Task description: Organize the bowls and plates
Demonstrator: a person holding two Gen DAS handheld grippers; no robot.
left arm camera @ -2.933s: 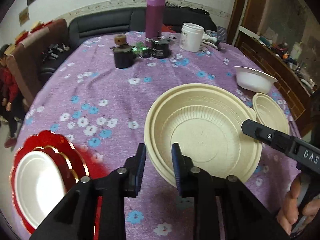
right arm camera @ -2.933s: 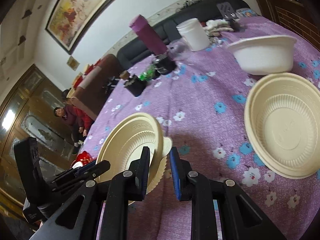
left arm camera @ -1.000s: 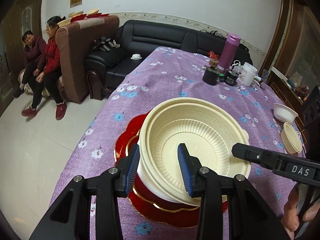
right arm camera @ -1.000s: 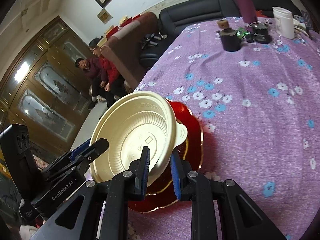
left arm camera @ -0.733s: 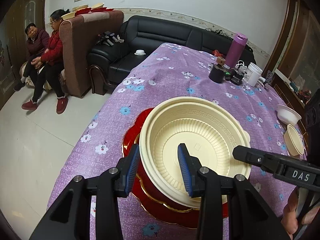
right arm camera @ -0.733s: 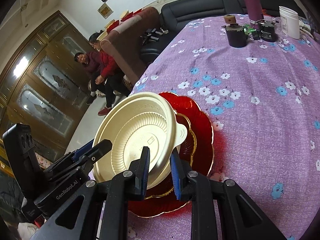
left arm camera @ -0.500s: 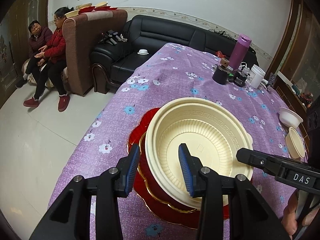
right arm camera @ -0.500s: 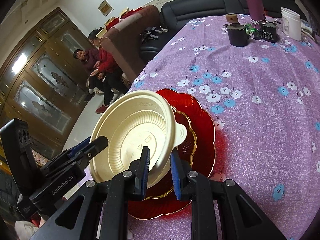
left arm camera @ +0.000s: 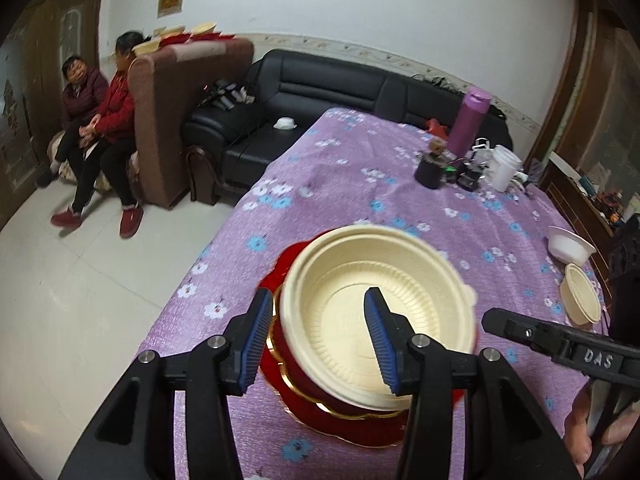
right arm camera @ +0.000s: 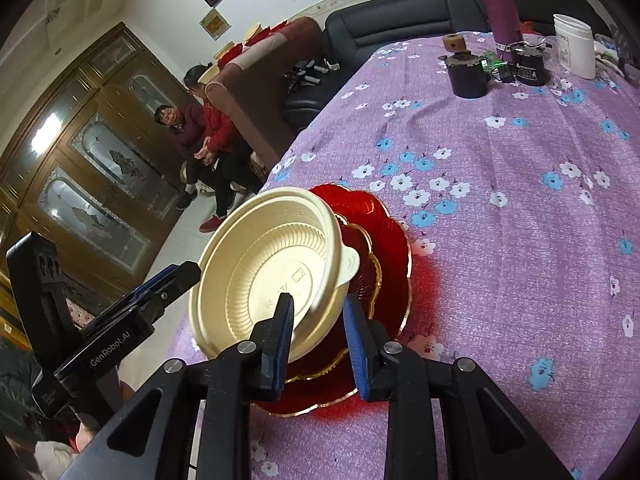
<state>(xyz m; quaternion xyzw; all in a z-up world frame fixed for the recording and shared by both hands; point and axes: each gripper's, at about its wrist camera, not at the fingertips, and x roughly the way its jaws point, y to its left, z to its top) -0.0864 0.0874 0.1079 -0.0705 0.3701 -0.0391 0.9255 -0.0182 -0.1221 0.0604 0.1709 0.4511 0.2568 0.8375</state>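
Observation:
A large cream bowl [left arm camera: 376, 312], apparently two nested, sits on the stacked red gold-edged plates [left arm camera: 280, 368] near the table's left edge. The bowl looks blurred in both views. My left gripper [left arm camera: 318, 340] straddles the bowl's near-left rim, one pad outside and one inside. Its jaws are opening and the pads stand off the rim. My right gripper [right arm camera: 320, 340] straddles the opposite rim of the cream bowl [right arm camera: 272, 272] above the red plates [right arm camera: 380, 248]. Its jaws are opening too, with a gap beside the rim.
A small cream bowl [left arm camera: 582, 300] and a white bowl [left arm camera: 568, 244] sit at the table's far right. A purple flask [right arm camera: 500, 4], a black cup [right arm camera: 466, 72] and a white jar [right arm camera: 574, 46] stand at the far end. The table edge runs just left of the plates; two people sit beyond.
Both grippers carried the cream bowl to the red plates, and both pairs of jaws have now widened off its rim. The bowl has dropped slightly onto the plates.

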